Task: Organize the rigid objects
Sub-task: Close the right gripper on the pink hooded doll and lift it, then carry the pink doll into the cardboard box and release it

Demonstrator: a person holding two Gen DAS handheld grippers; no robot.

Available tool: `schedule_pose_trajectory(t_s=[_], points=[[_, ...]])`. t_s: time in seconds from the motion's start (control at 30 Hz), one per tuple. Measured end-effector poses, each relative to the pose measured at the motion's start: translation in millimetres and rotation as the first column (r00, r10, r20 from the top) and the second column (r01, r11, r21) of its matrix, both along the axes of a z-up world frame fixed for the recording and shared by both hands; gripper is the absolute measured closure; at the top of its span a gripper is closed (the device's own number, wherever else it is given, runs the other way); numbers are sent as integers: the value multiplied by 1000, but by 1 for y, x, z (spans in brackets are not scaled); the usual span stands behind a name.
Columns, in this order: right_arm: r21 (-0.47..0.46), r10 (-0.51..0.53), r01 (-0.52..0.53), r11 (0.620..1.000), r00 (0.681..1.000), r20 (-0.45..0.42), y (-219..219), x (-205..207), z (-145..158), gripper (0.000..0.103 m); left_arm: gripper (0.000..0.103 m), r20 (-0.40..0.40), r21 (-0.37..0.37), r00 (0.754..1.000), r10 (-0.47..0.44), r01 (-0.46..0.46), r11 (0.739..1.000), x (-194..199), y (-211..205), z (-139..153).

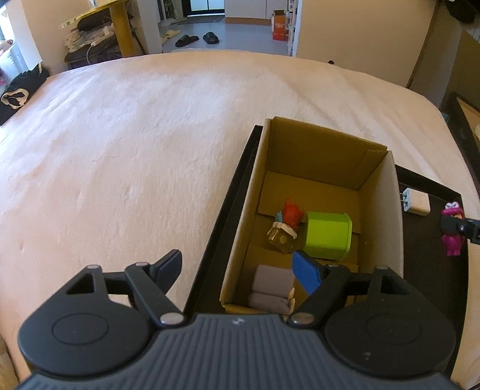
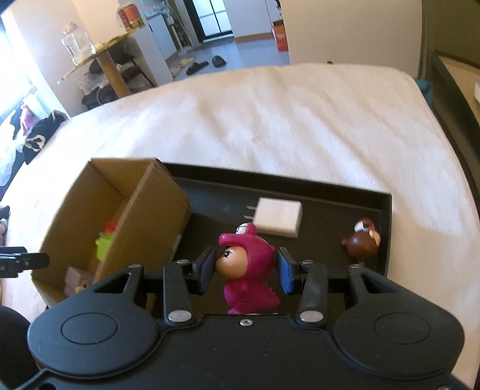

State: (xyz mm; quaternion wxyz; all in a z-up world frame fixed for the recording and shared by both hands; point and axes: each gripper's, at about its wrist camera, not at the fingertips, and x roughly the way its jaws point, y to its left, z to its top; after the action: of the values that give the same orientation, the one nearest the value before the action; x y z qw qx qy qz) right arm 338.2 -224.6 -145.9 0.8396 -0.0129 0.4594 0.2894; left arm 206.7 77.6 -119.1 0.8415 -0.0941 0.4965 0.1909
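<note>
A cardboard box [image 1: 318,156] stands on a black tray [image 2: 387,210] on the bed. In the box lie a green container [image 1: 328,235], a red toy [image 1: 291,213], a small amber jar [image 1: 279,238] and a grey block [image 1: 271,289]. My left gripper [image 1: 240,268] is open and empty, hovering over the box's near left wall. My right gripper [image 2: 246,270] is shut on a magenta figurine [image 2: 247,264], which also shows in the left wrist view [image 1: 452,229]. A white charger [image 2: 279,216] and a brown figurine [image 2: 361,241] lie on the tray.
The tray sits near the right side of a wide cream bed cover [image 1: 135,144]. A dark wooden frame [image 2: 453,99] stands to the right of the bed. Beyond the bed are a yellow table [image 1: 117,24], slippers [image 1: 196,39] and black clothing [image 1: 18,93].
</note>
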Motion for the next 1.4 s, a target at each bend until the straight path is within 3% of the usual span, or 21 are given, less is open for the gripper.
schedule_pose_trajectory(t_s=[0.53,0.83,1.2,1.4], points=[[144,5,-20,989,995,103,35,-21,44,60,45,38,-53,999,-36,38,998,-11,13,9],[196,36,-67,978,987,158,66,-27,58,60,60,34,-89,999,-42,45,995,-10,17,-2],[156,124,-159,975,969,215,109,-41,48,60,77,-3,-123,1000,-21,21,992,-6,23,-27],[125,150,-178,976,967,205,116,-45,38,60,86,-3,-124,1000,-17,17,992,-4,24,-31]])
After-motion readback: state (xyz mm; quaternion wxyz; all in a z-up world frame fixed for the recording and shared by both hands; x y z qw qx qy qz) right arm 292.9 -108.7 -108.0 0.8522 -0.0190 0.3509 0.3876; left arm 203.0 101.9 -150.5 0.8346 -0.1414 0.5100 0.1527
